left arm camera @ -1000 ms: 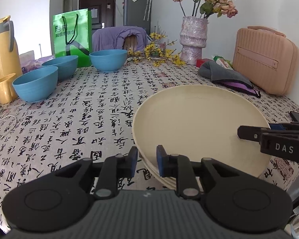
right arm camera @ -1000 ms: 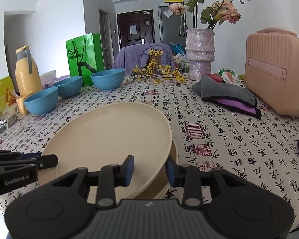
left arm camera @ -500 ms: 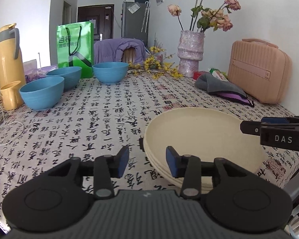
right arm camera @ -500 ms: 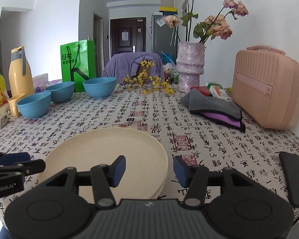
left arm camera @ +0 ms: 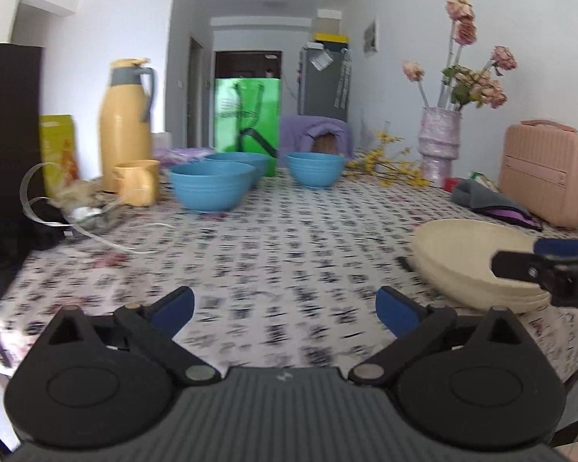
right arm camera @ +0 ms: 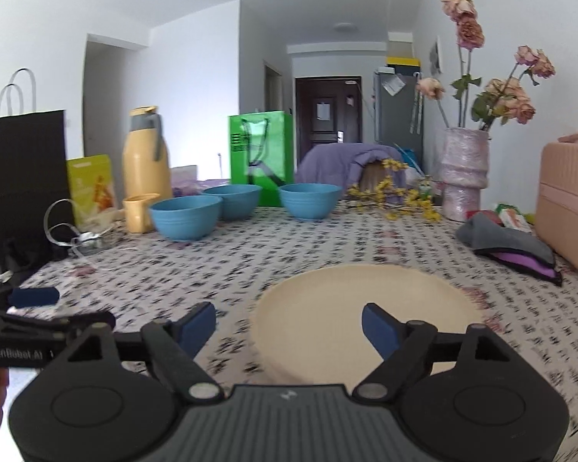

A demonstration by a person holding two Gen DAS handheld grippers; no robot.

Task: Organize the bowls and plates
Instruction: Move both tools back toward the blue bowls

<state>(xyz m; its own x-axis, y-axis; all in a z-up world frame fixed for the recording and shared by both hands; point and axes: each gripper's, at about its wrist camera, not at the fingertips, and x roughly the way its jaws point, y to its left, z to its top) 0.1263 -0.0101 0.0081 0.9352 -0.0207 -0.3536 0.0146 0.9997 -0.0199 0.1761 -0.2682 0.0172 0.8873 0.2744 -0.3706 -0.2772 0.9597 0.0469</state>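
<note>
Left wrist view: the left gripper (left arm camera: 285, 310) sits low in the frame, blue-padded fingers spread wide with nothing between them, only the black-and-white calligraphy-print tablecloth (left arm camera: 281, 242) beneath. The stack of cream round plates (left arm camera: 466, 265) lies at right of frame, apart from this gripper; how many plates it holds cannot be told. Three blue ribbed bowls sit separately across the middle distance: nearest bowl (left arm camera: 212, 186), one behind it (left arm camera: 246, 161), one further right (left arm camera: 315, 169). A yellow thermos jug (left arm camera: 125, 115) and yellow cup (left arm camera: 136, 181) stand left of them. Right wrist view: the right gripper (right arm camera: 289, 327) is likewise wide open and holding nothing, hovering at the near rim of the cream plates (right arm camera: 366, 308), which fill the lower centre. Judgement: plates appear gathered into one stack; bowls not yet nested, so the bowl step looks to be next. Next move likely calls for reaching toward the upper-left bowl group, closing on a rim of one bowl, and setting it inside another. Image is motion-blurred; fine contact cannot be judged.
</note>
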